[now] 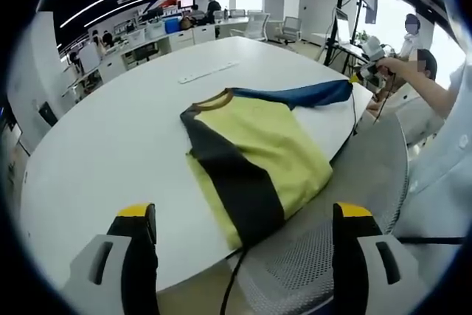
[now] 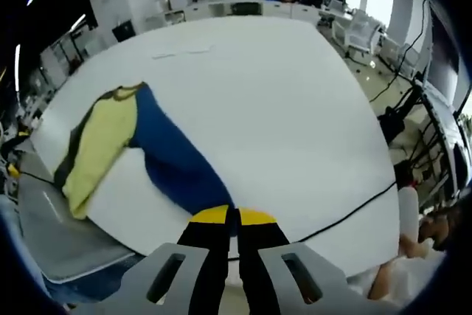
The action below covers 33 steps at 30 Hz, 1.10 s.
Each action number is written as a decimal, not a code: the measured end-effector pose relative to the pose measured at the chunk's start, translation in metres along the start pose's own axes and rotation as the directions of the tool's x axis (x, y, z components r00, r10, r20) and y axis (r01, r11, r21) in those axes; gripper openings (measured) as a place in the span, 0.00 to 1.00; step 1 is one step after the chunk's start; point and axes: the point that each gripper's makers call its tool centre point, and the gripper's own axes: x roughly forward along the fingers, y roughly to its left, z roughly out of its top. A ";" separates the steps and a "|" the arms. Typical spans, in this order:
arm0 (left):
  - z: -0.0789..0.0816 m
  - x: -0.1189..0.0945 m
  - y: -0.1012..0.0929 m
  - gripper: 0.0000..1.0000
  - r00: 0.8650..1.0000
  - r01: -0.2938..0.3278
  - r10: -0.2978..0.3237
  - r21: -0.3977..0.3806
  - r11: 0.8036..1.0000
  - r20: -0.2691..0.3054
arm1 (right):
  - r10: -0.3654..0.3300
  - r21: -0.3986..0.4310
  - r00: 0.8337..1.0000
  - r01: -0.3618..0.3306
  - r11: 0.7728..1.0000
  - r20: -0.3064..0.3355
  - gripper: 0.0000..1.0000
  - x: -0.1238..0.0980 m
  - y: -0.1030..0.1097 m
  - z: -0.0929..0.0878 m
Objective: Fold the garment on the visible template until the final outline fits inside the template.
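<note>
The garment (image 1: pixel 254 156) lies near the edge of the white round surface (image 1: pixel 110 138), partly folded: a yellow knit body crossed by a wide dark band, brown trim at the neck, and one blue sleeve (image 2: pixel 173 164) drawn out flat along the edge. No template outline can be made out under or around the cloth.

The right gripper (image 2: pixel 236 219) has its yellow-tipped jaws pressed together on the end of the sleeve, right at the edge of the surface. The left gripper (image 1: pixel 243 245) hangs off the edge with jaws spread wide and nothing between them, facing the folded body over a grey mesh chair back (image 1: pixel 317 256).

The step in hand looks like the sleeve fold: the body is already doubled, the sleeve is the part sticking out. The next move probably calls for carrying the pinched sleeve end over onto the yellow body and laying it flat, while the free gripper pins the body so the soft cloth does not slide.

The fabric looks thin and limp, with soft creases. A black cable (image 2: pixel 346 215) trails across the surface corner near the sleeve and could snag.
</note>
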 end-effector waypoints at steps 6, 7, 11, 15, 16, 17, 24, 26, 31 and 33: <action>0.002 0.000 0.000 0.97 1.000 -0.004 0.004 -0.003 1.000 0.007 | -0.011 0.018 0.999 0.012 1.000 -0.038 0.03 0.008 -0.013 -0.002; 0.002 0.000 0.000 0.97 1.000 -0.004 0.004 -0.003 1.000 0.004 | -0.014 0.018 0.999 0.015 1.000 -0.046 0.03 0.010 -0.015 -0.004; 0.001 0.000 -0.001 0.97 1.000 -0.006 0.006 -0.008 1.000 -0.001 | -0.018 0.004 0.997 0.018 1.000 -0.077 0.03 0.018 -0.019 -0.009; -0.001 -0.001 -0.002 0.97 1.000 -0.009 0.009 -0.016 1.000 -0.007 | -0.013 0.024 0.996 0.015 1.000 -0.090 0.03 0.026 -0.020 -0.014; -0.002 -0.001 -0.002 0.97 1.000 -0.011 0.011 -0.017 1.000 -0.009 | -0.011 0.032 0.995 0.015 0.999 -0.096 0.03 0.029 -0.021 -0.016; -0.002 -0.001 -0.002 0.97 1.000 -0.013 0.012 -0.019 1.000 -0.011 | -0.011 0.037 0.995 0.015 0.999 -0.097 0.03 0.031 -0.024 -0.016; -0.003 -0.001 -0.001 0.96 0.999 -0.024 0.023 -0.027 0.999 -0.023 | -0.033 0.043 0.994 0.037 0.998 -0.100 0.03 0.042 -0.033 -0.014; -0.004 0.000 -0.002 0.96 0.999 -0.022 0.021 -0.028 0.999 -0.026 | -0.038 0.039 0.994 0.042 0.998 -0.104 0.03 0.046 -0.036 -0.012; -0.004 0.000 -0.002 0.96 0.999 -0.027 0.026 -0.037 0.999 -0.031 | -0.050 0.024 0.992 0.053 0.998 -0.114 0.03 0.055 -0.047 -0.006; -0.006 0.000 -0.002 0.96 0.999 -0.031 0.029 -0.040 0.999 -0.035 | -0.059 0.021 0.992 0.061 0.998 -0.114 0.03 0.059 -0.054 -0.004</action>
